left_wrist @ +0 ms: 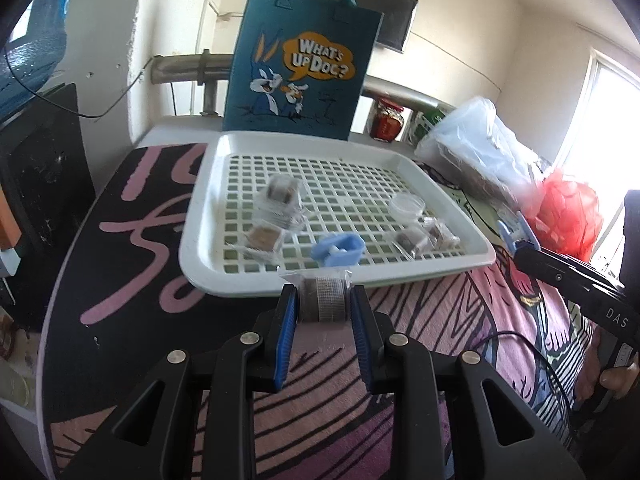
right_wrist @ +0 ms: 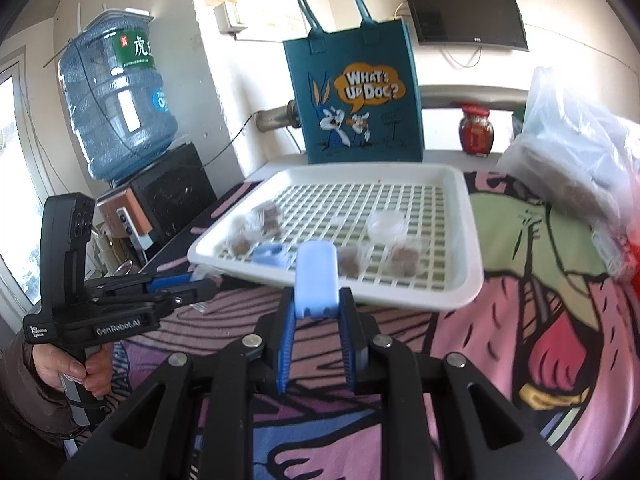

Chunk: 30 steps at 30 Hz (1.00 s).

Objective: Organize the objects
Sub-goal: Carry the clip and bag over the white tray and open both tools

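Clearly both are loaded: left gripper (left_wrist: 323, 300) pinches a crinkly wrapped packet (left_wrist: 322, 299), right gripper (right_wrist: 316, 300) clamps a blue case (right_wrist: 316, 280) by its end, so either could slip short of the tray (left_wrist: 400, 276)

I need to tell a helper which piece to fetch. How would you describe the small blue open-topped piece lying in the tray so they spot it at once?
Find the white grid tray in front of the blue cartoon tote bag. Along its near rim, about midway, lies the small blue piece. It is the only coloured, opaque thing there; its neighbours are clear wrapped packets and a clear round lid.
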### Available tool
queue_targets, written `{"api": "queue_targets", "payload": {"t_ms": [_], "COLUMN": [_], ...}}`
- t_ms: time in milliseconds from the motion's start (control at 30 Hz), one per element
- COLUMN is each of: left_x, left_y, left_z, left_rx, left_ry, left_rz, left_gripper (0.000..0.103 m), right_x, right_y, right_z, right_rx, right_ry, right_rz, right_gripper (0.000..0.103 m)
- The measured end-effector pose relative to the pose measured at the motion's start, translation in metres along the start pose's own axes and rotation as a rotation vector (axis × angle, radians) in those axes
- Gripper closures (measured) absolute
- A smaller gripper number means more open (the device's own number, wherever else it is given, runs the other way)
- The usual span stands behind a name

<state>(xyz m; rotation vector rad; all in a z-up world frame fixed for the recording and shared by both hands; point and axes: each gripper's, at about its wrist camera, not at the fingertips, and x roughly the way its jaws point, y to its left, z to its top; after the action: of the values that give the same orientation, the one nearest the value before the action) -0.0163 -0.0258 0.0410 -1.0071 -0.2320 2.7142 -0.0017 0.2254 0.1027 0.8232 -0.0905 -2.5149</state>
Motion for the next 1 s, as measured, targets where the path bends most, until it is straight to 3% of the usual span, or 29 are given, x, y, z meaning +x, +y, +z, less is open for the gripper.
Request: {"api": "queue_targets", "payload": {"t_ms": [133, 333, 733, 833, 867, 1000], "left_x": [-0.006, 0.014, 0.064, 0.061, 0.058, 0.033], "left_y": [0.015, 0.010, -0.006, -0.005, -0.004, -0.006], "left_z": [0.017, 0.034, 0.028, 0.028, 0.028, 0.027], "left_rx": [-0.028, 0.020, 0.068, 0.056, 0.048, 0.051], "left_ry": [-0.020, -0.005, 0.063, 0.060, 0.051, -0.038], "left_rz": [0.038, 0.071, 0.092, 0.071, 0.058, 0.035], "left_gripper": [0.077, 0.077, 0.076, 0.056, 0.046, 0.024], "right_x": [-0.005, 0.010, 0.068, 0.074, 0.075, 0.058], "right_y": [-0.011, -0.032, -0.050, -0.055, -0.056, -0.052], "right_z": [0.021, 0.040, 0.023, 0.019, 0.019, 0.019], "right_rx": [0.019, 0.067, 0.093, 0.109, 0.119, 0.125], "right_ry": [-0.025, -0.009, 0.119, 0.136, 0.142, 0.077], "right_rz": [0.005, -0.002, -0.077, -0.081, -0.073, -0.081], "right_gripper": [0.083, 0.083, 0.082, 0.079, 0.074, 0.055]}}
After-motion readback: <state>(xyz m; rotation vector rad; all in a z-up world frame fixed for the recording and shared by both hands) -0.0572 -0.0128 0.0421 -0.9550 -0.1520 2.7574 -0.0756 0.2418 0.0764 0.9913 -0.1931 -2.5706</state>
